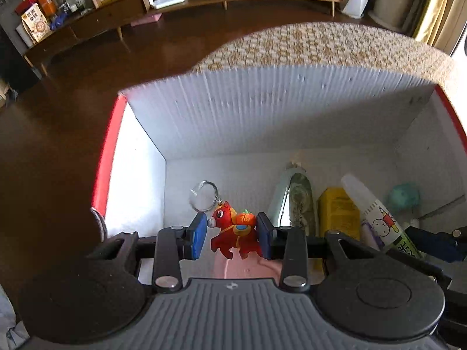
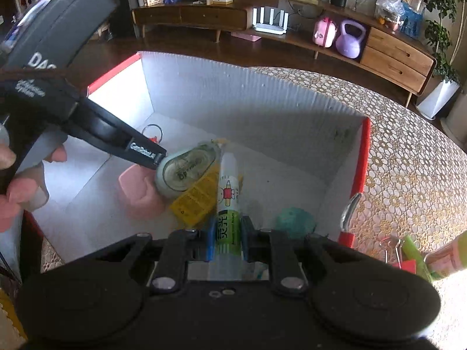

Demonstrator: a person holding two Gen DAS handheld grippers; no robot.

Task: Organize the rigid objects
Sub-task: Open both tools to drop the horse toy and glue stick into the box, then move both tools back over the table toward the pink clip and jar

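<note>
While poised over the white box (image 1: 262, 122) with red edges, left gripper (image 1: 230, 237) nearly closed, blue pads pinching a red horse keychain (image 1: 233, 233) at head and tail. Keychain hanging upright between the jaws, its metal ring (image 1: 204, 195) sticking up past the left pad, all of it above the box floor near the left wall.

Right gripper (image 2: 227, 243) clamped tight on a glue stick (image 2: 228, 198), jaws closed on its green lower label, clear cap end pointing away into the box. Held inside the box, just above the contents.

Already lying on the box floor: a correction tape dispenser (image 2: 186, 172) resting over a yellow packet (image 2: 194, 201), a pink block (image 2: 137, 195) beside them on the left, a teal ball (image 2: 294, 218) near the right wall.

Box standing on a desk (image 2: 408, 160) covered in a gold-and-white lace-pattern cloth. Outside the box to the right, a binder clip (image 2: 392, 250) on that cloth. Fingers (image 2: 17, 186) of the person's left hand wrapped round the left gripper's handle, seen at the left of the right wrist view.
</note>
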